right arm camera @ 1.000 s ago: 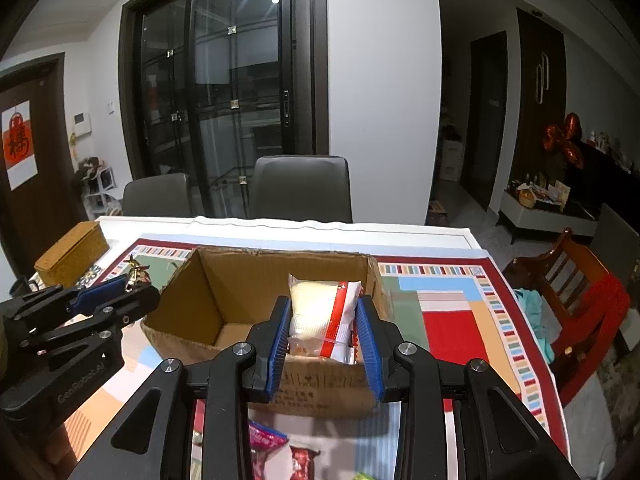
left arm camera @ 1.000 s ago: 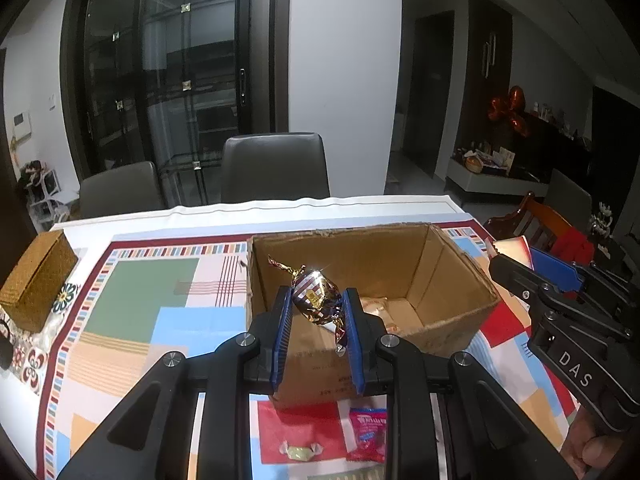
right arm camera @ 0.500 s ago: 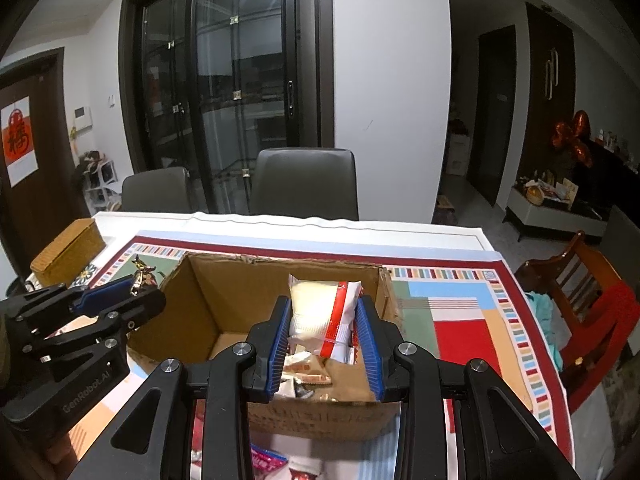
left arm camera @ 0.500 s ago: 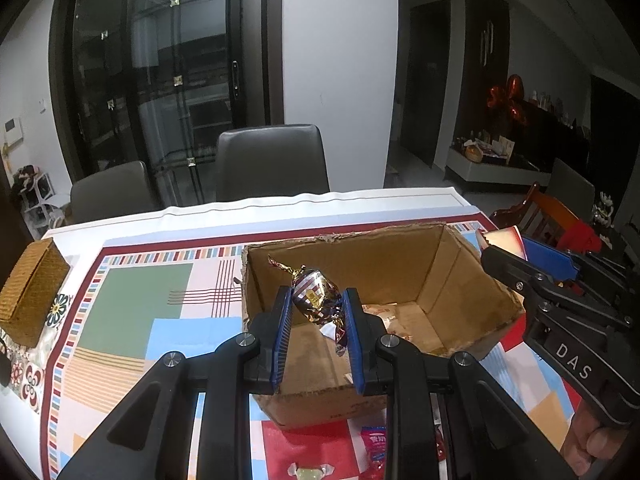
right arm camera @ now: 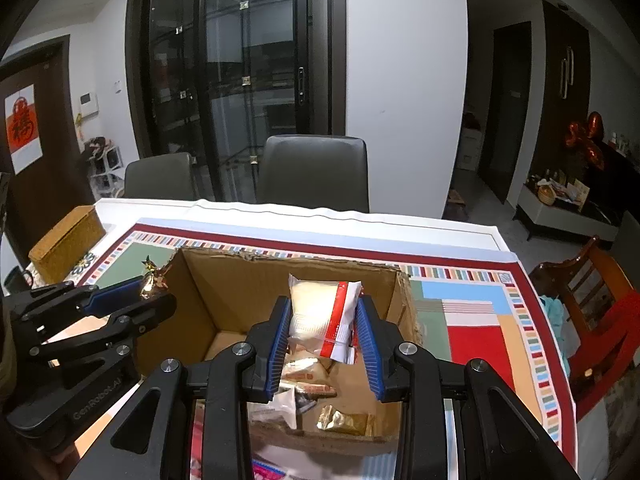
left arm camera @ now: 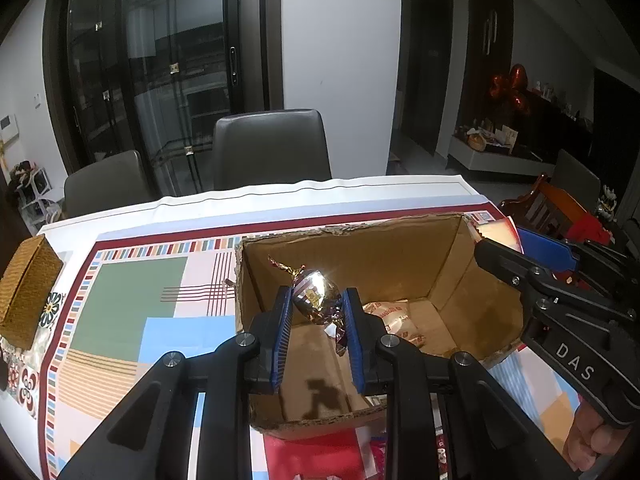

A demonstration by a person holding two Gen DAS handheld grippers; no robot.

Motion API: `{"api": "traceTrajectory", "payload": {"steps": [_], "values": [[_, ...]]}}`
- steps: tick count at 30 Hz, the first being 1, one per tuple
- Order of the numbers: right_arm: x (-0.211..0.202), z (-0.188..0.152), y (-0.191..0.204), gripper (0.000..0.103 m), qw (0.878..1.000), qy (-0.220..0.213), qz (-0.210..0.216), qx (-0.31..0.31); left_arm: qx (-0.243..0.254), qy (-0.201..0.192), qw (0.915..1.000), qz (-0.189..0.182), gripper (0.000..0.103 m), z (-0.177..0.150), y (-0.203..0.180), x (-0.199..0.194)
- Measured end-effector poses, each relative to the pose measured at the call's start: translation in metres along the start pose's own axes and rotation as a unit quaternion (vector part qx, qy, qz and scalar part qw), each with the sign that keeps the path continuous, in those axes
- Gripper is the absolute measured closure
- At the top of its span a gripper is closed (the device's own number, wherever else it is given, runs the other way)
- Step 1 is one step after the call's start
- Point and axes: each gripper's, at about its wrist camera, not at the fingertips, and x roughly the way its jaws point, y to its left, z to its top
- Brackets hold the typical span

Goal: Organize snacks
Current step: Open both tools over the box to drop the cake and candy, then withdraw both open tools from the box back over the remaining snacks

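Note:
An open cardboard box [left arm camera: 400, 256] [right arm camera: 224, 280] stands on a patterned tablecloth and holds several snack packets [right arm camera: 312, 384]. My left gripper [left arm camera: 316, 312] is shut on a shiny foil-wrapped candy [left arm camera: 316, 296] and holds it over the box's left half. My right gripper [right arm camera: 324, 320] is shut on a white packet with a red stripe [right arm camera: 320, 312] and holds it over the box's right half. Each gripper shows in the other's view, the right one [left arm camera: 528, 256] at the box's right wall, the left one [right arm camera: 132, 300] at its left wall.
A woven brown box [left arm camera: 24, 292] sits at the table's left edge. Loose snacks lie in front of the cardboard box [left arm camera: 376, 452]. Two grey chairs [left arm camera: 272, 148] stand behind the table, and a wooden chair [right arm camera: 592, 280] at its right.
Both grippers have moved forward and over the box with their snacks still held. The box's inside now shows below them.

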Motion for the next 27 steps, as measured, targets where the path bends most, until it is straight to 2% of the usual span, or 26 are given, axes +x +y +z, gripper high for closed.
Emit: {"api": "traceTrajectory", "payload": {"steps": [4, 6, 8, 12, 13, 17, 27], "values": [[0.002, 0.001, 0.000, 0.067, 1.000, -0.001, -0.002, 0.000, 0.002, 0.006, 1.0000, 0.006, 0.077, 0.002, -0.001, 0.003], [0.002, 0.001, 0.000, 0.061, 1.000, -0.002, -0.005, -0.001, 0.001, 0.005, 1.0000, 0.007, 0.072, 0.001, -0.001, 0.002], [0.002, 0.001, 0.000, 0.055, 1.000, -0.003, -0.011, -0.002, -0.001, 0.004, 1.0000, 0.009, 0.058, 0.001, -0.002, 0.000], [-0.001, 0.003, -0.003, 0.036, 1.000, -0.006, -0.022, 0.001, -0.002, -0.002, 0.9999, 0.016, 0.049, 0.001, -0.002, -0.004], [-0.002, 0.003, -0.003, 0.033, 1.000, -0.009, -0.025, 0.002, -0.004, -0.003, 0.9998, 0.018, 0.043, 0.001, -0.001, -0.006], [-0.009, 0.005, -0.005, 0.030, 0.999, -0.015, -0.031, 0.003, -0.012, -0.009, 0.9996, 0.024, 0.036, 0.001, 0.002, -0.012], [-0.029, 0.007, -0.001, 0.030, 0.999, -0.030, -0.038, 0.001, -0.018, -0.020, 0.9992, 0.030, 0.034, -0.001, 0.007, -0.032]]}}
